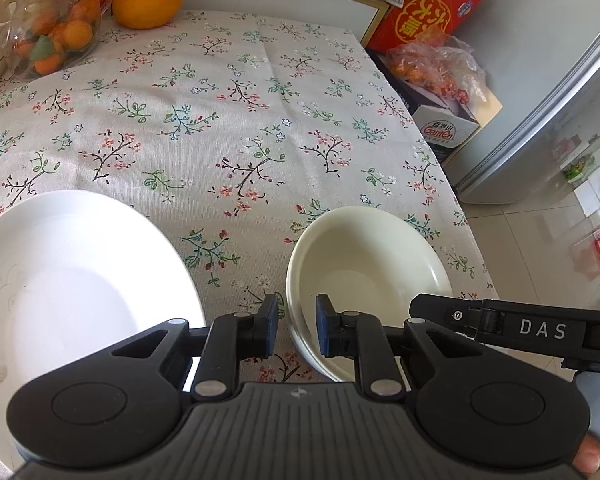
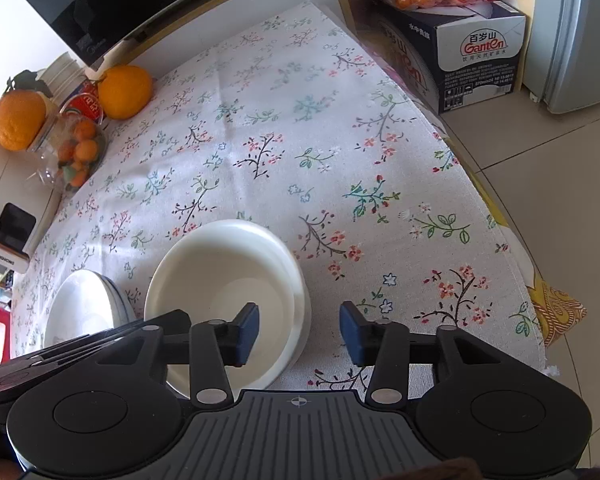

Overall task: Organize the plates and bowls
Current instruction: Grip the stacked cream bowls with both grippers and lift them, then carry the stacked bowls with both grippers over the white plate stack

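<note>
While both grippers straddle the same rim, the step in hand appears to be the approach to the bowl, with no grasp made yet. The tabletop [image 1: 228, 92], covered with a floral cloth, carries the plate [image 1: 76, 264] at its near left edge and the bowl [image 1: 364, 264] just beside it on the right, the two apart.

The left gripper [image 1: 297, 330] has its jaws spread, one pad outside the bowl's left wall and one inside. The right gripper [image 2: 298, 332] has its jaws spread wider, one pad over the bowl's interior and one over the cloth to the right.

The next move likely calls for one gripper to close on the rim and lift.

The right wrist view shows stepped rims on the bowl [image 2: 228, 280], suggesting nested bowls, and stacked edges at the plate [image 2: 84, 308]. The left wrist view shows neither.
</note>
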`<action>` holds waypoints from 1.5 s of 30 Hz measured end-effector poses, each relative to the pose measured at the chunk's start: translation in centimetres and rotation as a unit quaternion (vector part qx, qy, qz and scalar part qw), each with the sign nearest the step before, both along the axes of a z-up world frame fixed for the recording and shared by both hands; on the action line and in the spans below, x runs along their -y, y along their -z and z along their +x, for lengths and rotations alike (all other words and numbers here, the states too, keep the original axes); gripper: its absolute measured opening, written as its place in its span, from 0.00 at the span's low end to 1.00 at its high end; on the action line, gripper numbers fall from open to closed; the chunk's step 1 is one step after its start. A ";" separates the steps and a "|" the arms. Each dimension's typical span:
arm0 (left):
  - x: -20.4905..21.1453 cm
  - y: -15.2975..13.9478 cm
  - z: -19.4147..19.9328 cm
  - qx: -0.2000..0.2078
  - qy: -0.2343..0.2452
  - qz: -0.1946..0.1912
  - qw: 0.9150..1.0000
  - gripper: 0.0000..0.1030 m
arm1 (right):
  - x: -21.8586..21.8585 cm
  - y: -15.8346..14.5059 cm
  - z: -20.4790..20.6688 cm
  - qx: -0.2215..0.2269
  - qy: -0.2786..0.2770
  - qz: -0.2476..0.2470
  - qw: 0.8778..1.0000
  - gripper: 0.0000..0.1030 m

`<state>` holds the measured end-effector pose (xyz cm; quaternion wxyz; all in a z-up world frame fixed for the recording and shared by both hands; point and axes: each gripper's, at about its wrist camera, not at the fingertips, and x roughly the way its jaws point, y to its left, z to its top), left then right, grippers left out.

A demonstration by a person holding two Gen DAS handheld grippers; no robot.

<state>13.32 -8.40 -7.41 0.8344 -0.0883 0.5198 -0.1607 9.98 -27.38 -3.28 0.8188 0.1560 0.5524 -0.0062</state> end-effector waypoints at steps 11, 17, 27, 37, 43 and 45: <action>0.1 -0.8 -0.4 0.019 0.007 0.009 1.000 0.11 | -0.7 -0.4 -0.2 0.010 -0.016 -0.021 1.000 0.16; 0.2 -0.6 -0.3 0.020 0.005 0.015 1.000 0.11 | -0.7 -0.4 -0.2 0.011 -0.019 -0.019 1.000 0.16; 0.6 -0.6 -0.5 0.028 0.008 0.020 0.999 0.11 | -0.9 -0.6 -0.2 0.026 -0.019 -0.034 0.999 0.16; 0.6 -1.6 -0.6 0.050 0.012 0.020 0.998 0.10 | -1.1 -1.0 -0.2 0.036 -0.020 -0.040 0.998 0.16; 0.3 -2.2 -0.8 0.057 0.010 0.014 0.998 0.11 | -1.3 -2.0 -0.3 0.055 -0.015 -0.040 0.998 0.16; 0.1 -2.6 -0.7 0.063 0.007 0.011 0.998 0.11 | -1.6 -2.4 -0.4 0.065 -0.017 -0.042 0.997 0.16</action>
